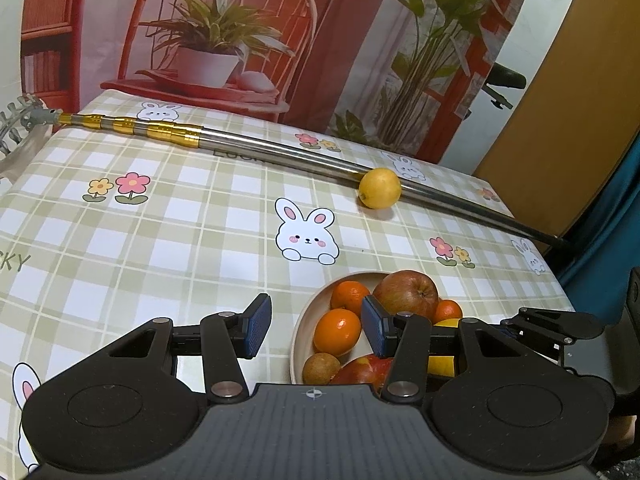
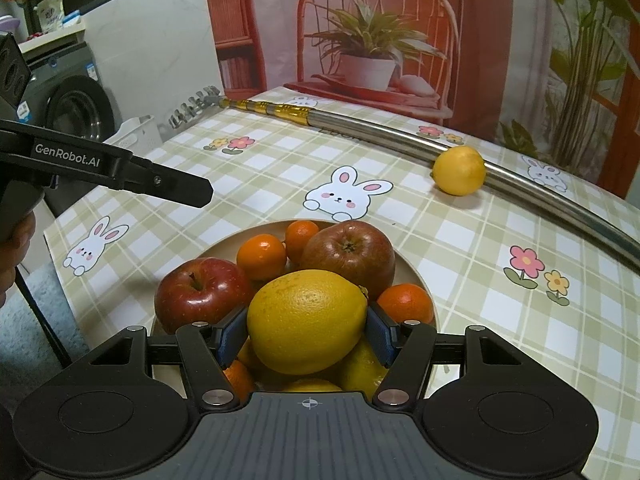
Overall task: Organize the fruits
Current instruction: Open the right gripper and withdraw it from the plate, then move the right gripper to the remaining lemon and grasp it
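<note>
A beige bowl (image 2: pixel 424 280) holds two red apples (image 2: pixel 348 252), several small oranges (image 2: pixel 262 256) and yellow fruit. My right gripper (image 2: pixel 307 330) is shut on a large yellow citrus fruit (image 2: pixel 306 322) just above the bowl. A lone lemon (image 2: pixel 459 170) lies on the checked tablecloth against a metal pole; it also shows in the left wrist view (image 1: pixel 379 188). My left gripper (image 1: pixel 316 326) is open and empty over the bowl's left rim (image 1: pixel 298 332), with an orange (image 1: pixel 337 330) below its jaws. It also shows in the right wrist view at the left (image 2: pixel 176 186).
A long telescopic metal pole (image 1: pixel 280 152) with gold bands lies across the far side of the table. A printed backdrop stands behind the table. A washing machine (image 2: pixel 76 108) and a white basket (image 2: pixel 140 132) stand off the table's left edge.
</note>
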Available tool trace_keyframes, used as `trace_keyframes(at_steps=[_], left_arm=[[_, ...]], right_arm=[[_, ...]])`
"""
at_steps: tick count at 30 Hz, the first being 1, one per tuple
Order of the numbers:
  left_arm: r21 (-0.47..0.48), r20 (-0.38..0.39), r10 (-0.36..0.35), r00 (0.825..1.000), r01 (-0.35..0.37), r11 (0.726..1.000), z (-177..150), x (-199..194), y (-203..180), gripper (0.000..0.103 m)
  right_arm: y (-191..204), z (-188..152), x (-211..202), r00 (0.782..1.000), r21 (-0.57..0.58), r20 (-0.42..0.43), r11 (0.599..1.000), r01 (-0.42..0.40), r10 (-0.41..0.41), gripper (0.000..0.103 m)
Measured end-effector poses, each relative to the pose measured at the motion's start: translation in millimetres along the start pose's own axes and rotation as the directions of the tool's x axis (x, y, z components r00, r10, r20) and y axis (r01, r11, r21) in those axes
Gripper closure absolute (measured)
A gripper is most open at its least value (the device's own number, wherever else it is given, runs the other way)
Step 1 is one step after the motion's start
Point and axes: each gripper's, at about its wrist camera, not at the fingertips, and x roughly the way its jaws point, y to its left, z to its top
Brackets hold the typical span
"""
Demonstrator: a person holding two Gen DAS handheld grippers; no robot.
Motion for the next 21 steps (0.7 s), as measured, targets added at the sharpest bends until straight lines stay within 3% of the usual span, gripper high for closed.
trace_keyframes(at_steps=[10,15,21], left_arm=[[-0.006,0.003,0.008,1.0,-0.008,1.0,0,0,3,0.046],[-0.006,0.009,0.014,1.0,-0.014,1.0,0,-1,3,0.046],[-0.001,0.02,0.028,0.999,-0.028,1.0,3,-3,3,0.045]], right_arm=[[2,-2,-2,1.0,0.005,-0.007,1.0,-0.017,0.017,0.043],[-4,4,-16,0.998,0.039,0.042,0.998,-0.045,0.044,0.044],[-20,22,-32,0.994,0.047,0.104,0.999,-0.022,0.017,0.044]])
